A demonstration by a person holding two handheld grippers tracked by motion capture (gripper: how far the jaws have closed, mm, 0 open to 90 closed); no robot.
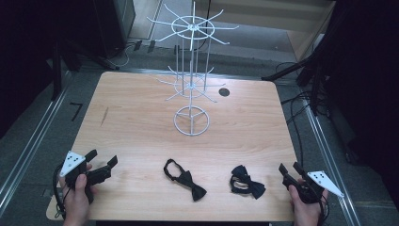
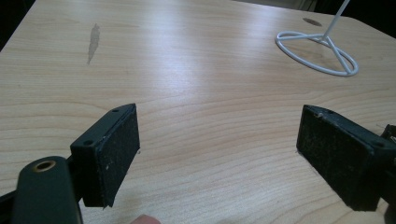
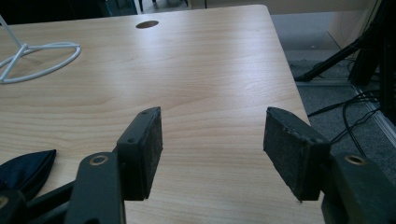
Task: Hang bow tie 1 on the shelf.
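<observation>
Two black bow ties between wide-jawed left gripper and right gripper.

The table is pale wood-grain laminate, smooth, with a soft sheen and a dull grey smear on its surface. On it, the rack is thin wire coated in glossy white. Nearer the table's front edge, the left bow tie and right bow tie are black cloth with a faint satin shine. The left gripper and right gripper are matt black plastic; their inner pads look rough and grainy, flecked with pale dust. Each carries a flat, matt light-grey plate.
</observation>
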